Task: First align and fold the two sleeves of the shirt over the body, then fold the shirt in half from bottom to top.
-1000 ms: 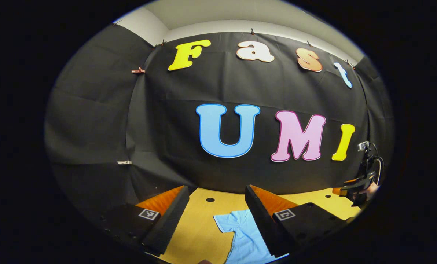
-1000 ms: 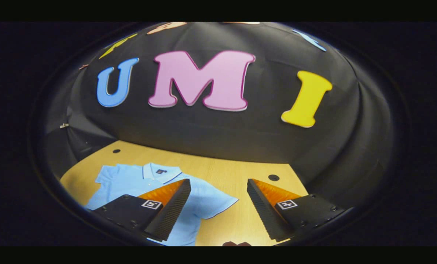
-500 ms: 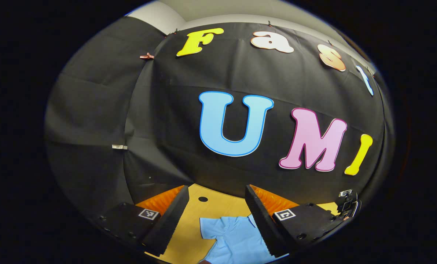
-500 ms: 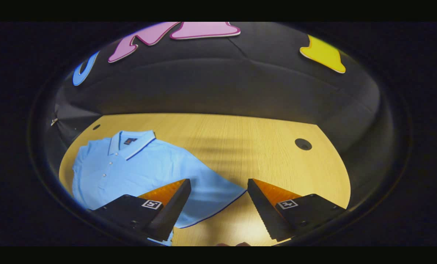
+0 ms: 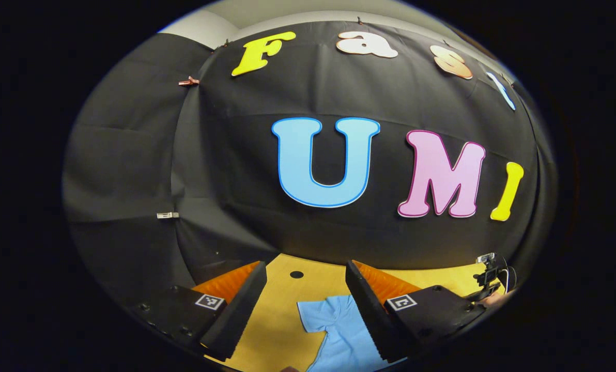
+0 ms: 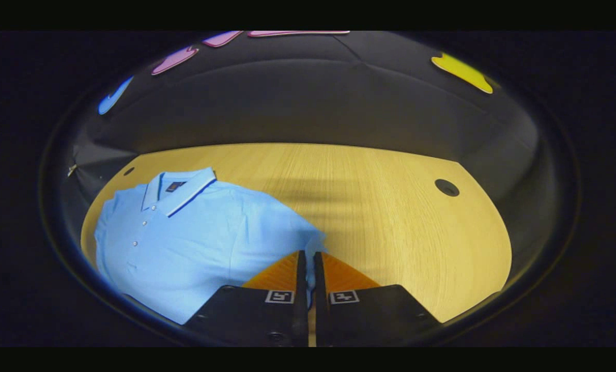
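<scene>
Light-blue short-sleeved polo shirt (image 6: 194,243) lies flat, collar up, on the pale wood-grain table (image 6: 401,227), taking the 9 o'clock half of the right gripper view.

Right gripper (image 6: 309,268): fingers drawn together to a thin slit at 6 o'clock, with the edge of the shirt's nearer sleeve (image 6: 316,243) bunched at their tips and a strip of blue visible in the slit. Reads as a pinch on the sleeve hem. Judgement: this grip is taken at the cuff so the sleeve can be carried over the body, the first fold.

Left gripper (image 5: 304,310): jaws wide apart, nothing between them, held above the table. The shirt's other sleeve (image 5: 318,312) lies at 6 o'clock, below the gap. Judgement: hovering ready for its own sleeve, not yet engaged.

View differences: the right gripper view gives collar, button placket and most of the body. The left gripper view gives one sleeve corner, plus the other gripper far off at 4 o'clock (image 5: 489,284), its jaw state unreadable there.
</scene>
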Demonstrator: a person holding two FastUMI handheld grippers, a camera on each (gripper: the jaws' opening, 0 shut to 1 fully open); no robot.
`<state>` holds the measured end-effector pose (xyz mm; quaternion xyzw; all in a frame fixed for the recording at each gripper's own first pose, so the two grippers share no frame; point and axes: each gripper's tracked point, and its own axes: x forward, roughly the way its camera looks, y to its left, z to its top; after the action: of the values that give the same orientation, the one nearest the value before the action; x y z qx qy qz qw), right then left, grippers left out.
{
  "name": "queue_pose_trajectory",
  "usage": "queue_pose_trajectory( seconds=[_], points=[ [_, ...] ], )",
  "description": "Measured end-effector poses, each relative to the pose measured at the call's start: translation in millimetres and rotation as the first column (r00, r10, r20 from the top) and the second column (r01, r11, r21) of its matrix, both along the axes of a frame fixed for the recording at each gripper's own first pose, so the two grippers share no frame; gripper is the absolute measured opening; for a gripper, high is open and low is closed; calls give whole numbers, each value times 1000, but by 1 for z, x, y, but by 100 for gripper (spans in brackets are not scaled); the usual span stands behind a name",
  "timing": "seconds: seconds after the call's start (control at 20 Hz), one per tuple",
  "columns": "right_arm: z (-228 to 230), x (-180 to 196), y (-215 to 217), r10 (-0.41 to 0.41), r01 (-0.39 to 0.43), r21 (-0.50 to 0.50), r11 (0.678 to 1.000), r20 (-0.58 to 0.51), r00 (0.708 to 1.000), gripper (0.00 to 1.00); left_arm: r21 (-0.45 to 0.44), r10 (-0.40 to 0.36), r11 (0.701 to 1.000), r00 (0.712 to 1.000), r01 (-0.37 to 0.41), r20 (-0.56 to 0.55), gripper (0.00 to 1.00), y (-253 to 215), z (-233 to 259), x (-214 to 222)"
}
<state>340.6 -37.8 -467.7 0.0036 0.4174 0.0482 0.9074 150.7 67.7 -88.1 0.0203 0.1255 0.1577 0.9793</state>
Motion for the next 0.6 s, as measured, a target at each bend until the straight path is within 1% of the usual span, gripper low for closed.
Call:
queue_pose_trajectory(
  seconds=[0.05,0.1,0.15,0.2,0.25,0.3,0.4,0.45,0.5,0.55,0.6],
  points=[
    [2,-1,10,2,-2,32,999,-16,1000,5,0,5,1000,1000,-5,-1,98,5,1,-2],
    [10,-1,21,1,-1,79,997,-11,1000,10,-9,8,1000,1000,-8,1,98,10,0,-4],
    [20,2,35,4,-5,125,992,11,1000,5,-23,17,1000,1000,-17,4,98,16,1,-6],
    [35,7,48,4,-11,161,987,43,999,10,-36,26,999,1000,-26,5,99,22,-1,-9],
    [53,9,62,12,-27,203,979,75,997,5,-46,38,998,999,-38,3,98,28,-5,-12],
    [69,11,80,27,-52,237,970,107,994,5,-54,54,997,999,-54,-5,98,35,-9,-15],
    [88,11,111,71,-107,279,954,133,988,14,-67,72,995,997,-74,-26,99,46,-19,-20],
    [89,8,124,88,-121,291,949,125,988,11,-65,74,995,997,-76,-34,99,49,-24,-20],
    [81,6,129,94,-121,277,953,107,990,8,-58,77,995,996,-80,-53,98,52,-31,-21],
    [65,4,128,99,-115,232,966,77,992,5,-52,82,995,994,-86,-75,98,57,-39,-23],
    [48,1,123,98,-104,182,978,38,994,10,-56,79,995,992,-85,-94,98,58,-45,-23]
  ],
)
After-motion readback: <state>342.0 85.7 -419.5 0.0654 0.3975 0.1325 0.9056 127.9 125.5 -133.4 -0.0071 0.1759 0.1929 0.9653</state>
